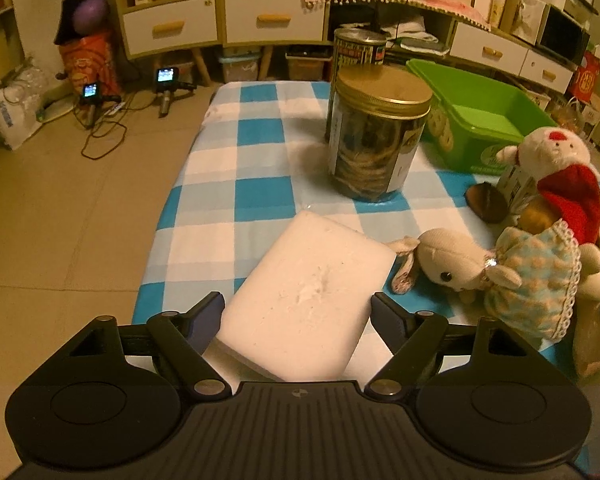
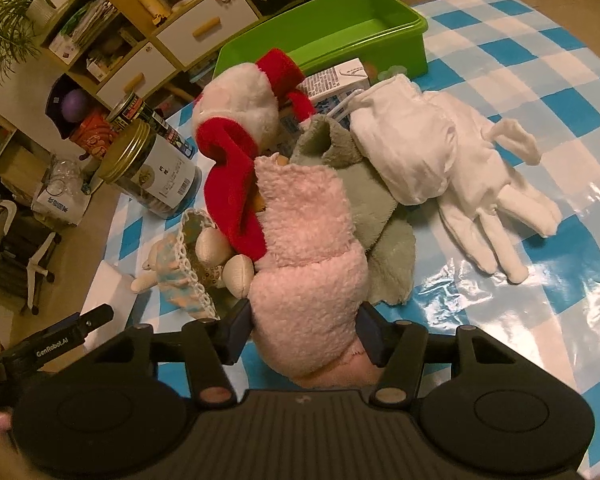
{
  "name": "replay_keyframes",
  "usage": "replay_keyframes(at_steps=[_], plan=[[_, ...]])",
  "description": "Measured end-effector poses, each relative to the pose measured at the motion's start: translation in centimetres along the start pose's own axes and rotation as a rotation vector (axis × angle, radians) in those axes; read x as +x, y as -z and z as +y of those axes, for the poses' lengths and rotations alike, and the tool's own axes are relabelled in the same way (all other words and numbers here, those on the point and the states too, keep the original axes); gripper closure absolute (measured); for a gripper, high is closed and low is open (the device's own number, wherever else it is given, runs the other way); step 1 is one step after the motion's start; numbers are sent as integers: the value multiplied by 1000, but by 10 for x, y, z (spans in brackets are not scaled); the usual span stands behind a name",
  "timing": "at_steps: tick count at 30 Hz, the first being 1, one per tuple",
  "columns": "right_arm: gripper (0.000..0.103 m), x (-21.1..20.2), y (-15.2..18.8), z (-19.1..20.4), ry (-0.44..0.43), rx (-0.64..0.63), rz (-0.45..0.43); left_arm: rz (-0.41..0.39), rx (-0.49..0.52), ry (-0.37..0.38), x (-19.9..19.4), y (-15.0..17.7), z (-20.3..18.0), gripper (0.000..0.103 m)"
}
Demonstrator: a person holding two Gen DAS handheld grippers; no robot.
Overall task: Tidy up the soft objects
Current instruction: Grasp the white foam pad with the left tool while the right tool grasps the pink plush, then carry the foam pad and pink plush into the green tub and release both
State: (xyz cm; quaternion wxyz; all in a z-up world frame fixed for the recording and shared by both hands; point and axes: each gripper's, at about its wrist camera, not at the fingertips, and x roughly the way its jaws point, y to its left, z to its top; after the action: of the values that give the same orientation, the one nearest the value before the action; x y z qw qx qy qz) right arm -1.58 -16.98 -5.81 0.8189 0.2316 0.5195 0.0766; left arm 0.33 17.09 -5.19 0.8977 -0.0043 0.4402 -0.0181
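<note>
My left gripper (image 1: 297, 312) stands open around a white foam block (image 1: 306, 300) that lies on the checked tablecloth; the jaws flank it with small gaps. My right gripper (image 2: 302, 330) is shut on a pink fluffy cloth (image 2: 306, 256). Against the cloth lie a grey-green plush cloth (image 2: 374, 208), a white plush with a red scarf (image 2: 240, 96), a small doll in a blue checked dress (image 1: 534, 276) and white gloves (image 2: 476, 176). The green bin (image 2: 340, 28) stands behind them, and it shows in the left wrist view (image 1: 480, 112) too.
A gold-lidded jar (image 1: 380, 136) and a tall can (image 1: 358, 52) stand mid-table. A printed carton (image 2: 336, 80) lies by the bin. The table's left edge (image 1: 172, 208) drops to a tiled floor. Cabinets (image 1: 220, 20) line the back wall.
</note>
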Motion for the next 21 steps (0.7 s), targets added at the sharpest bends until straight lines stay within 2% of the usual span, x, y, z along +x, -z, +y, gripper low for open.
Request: replay_keyframes(at_steps=[21], plan=[[87, -56, -32, -14, -93, 79, -141, -106, -36, 78, -29, -26, -34, 26]])
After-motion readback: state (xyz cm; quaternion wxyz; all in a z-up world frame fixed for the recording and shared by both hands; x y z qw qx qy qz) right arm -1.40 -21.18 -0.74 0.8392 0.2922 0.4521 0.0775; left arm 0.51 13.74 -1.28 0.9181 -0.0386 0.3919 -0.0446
